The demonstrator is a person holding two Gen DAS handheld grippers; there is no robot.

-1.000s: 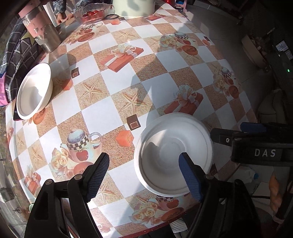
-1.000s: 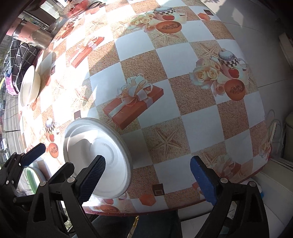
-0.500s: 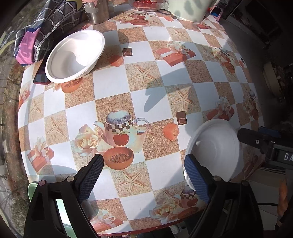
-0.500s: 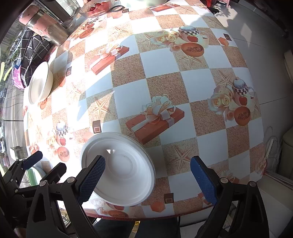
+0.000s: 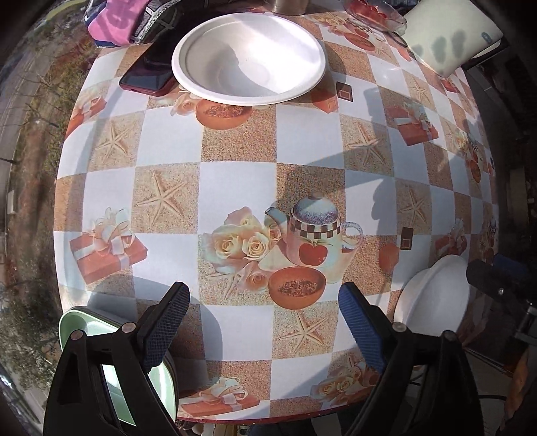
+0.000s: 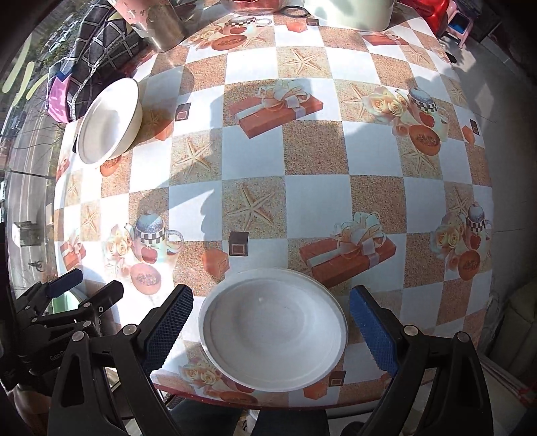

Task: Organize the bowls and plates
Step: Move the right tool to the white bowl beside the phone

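A white bowl (image 6: 273, 330) sits near the table's front edge, between the open fingers of my right gripper (image 6: 270, 330), not gripped; it shows at the right of the left wrist view (image 5: 434, 298). A second white bowl (image 5: 248, 55) stands at the far left side, also in the right wrist view (image 6: 107, 119). My left gripper (image 5: 263, 322) is open and empty above the printed teapot near the front edge. A pale green plate (image 5: 100, 338) lies at the table's near left edge, partly hidden behind the left finger.
A dark red phone (image 5: 147, 75) lies beside the far bowl, under its rim. A checked cloth bag (image 6: 90, 57), a metal cup (image 6: 161, 23), a glass dish of red fruit (image 5: 372, 13) and a pale container (image 5: 449, 37) stand at the back.
My left gripper has swung left, away from the near white bowl, and now faces the far bowl. My right gripper has moved over the near bowl, which now lies between its fingers.
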